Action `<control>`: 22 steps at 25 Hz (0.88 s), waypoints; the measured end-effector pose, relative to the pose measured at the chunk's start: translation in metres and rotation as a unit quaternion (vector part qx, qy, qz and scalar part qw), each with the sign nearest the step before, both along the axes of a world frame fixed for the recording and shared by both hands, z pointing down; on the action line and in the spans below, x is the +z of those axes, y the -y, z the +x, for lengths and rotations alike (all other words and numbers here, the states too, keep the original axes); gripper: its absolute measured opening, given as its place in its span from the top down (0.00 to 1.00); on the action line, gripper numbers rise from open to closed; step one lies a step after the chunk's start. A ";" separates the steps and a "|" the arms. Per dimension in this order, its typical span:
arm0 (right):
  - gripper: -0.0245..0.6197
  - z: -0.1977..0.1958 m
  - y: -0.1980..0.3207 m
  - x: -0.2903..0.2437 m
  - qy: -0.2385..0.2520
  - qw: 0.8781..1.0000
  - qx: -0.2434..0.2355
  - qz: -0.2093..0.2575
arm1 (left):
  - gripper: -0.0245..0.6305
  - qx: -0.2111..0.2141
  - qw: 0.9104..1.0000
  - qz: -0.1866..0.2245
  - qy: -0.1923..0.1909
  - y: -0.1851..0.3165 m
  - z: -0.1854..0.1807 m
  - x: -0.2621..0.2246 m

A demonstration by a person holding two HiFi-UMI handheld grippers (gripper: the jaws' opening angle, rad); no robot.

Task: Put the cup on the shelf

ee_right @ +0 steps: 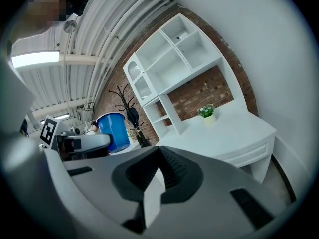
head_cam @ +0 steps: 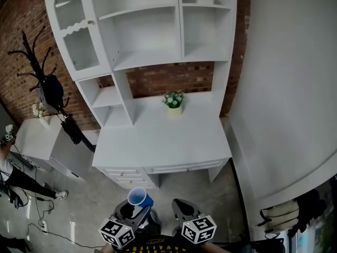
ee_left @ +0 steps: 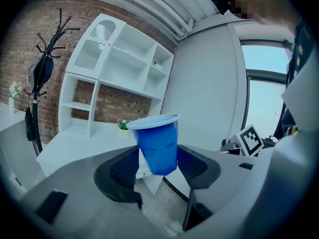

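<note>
A blue plastic cup (ee_left: 157,143) stands upright between the jaws of my left gripper (ee_left: 158,166), which is shut on its lower half. In the head view the blue cup (head_cam: 139,197) sits at the bottom, just in front of the desk's drawers, with the left gripper (head_cam: 132,211) under it. My right gripper (head_cam: 181,211) is beside it, shut with nothing between its jaws (ee_right: 160,169). The right gripper view shows the cup (ee_right: 113,131) off to its left. The white shelf unit (head_cam: 142,46) rises over the white desk (head_cam: 163,141) ahead.
A small potted plant (head_cam: 174,103) stands at the back of the desk. A black coat rack (head_cam: 47,83) and a low white cabinet (head_cam: 39,136) are to the left. A white wall (head_cam: 284,88) runs along the right. A person's leg (head_cam: 31,186) shows at far left.
</note>
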State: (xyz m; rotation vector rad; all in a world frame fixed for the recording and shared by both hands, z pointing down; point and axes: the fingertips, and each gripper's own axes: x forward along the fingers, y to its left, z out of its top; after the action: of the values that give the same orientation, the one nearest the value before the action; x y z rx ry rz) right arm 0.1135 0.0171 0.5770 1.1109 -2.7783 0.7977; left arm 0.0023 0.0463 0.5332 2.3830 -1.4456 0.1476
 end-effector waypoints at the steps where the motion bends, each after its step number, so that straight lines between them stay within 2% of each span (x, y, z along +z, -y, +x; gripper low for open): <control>1: 0.95 -0.001 0.004 0.001 -0.002 1.000 0.002 0.000 | 0.59 0.002 1.000 -0.001 -0.003 0.005 -0.001 0.002; 6: 0.95 0.008 0.038 0.002 -0.009 0.999 0.047 0.005 | 0.59 0.030 0.999 0.004 -0.017 0.046 -0.003 0.005; 12: 0.95 0.010 0.102 -0.002 -0.025 0.993 0.115 0.012 | 0.59 0.076 0.997 0.020 -0.021 0.121 -0.013 0.000; 15: 0.95 -0.009 0.136 -0.003 -0.037 0.992 0.120 0.011 | 0.59 0.091 0.995 0.024 -0.025 0.159 -0.027 -0.004; 22: 0.95 -0.055 0.199 -0.003 -0.063 0.991 0.115 0.009 | 0.59 0.114 0.992 0.002 -0.047 0.231 -0.060 0.001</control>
State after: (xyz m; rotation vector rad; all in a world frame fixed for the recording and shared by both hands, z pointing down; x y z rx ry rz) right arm 0.0583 -0.1817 0.5736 1.4509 -2.5907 0.6931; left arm -0.0574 -0.1843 0.5343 2.5171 -1.1306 0.0864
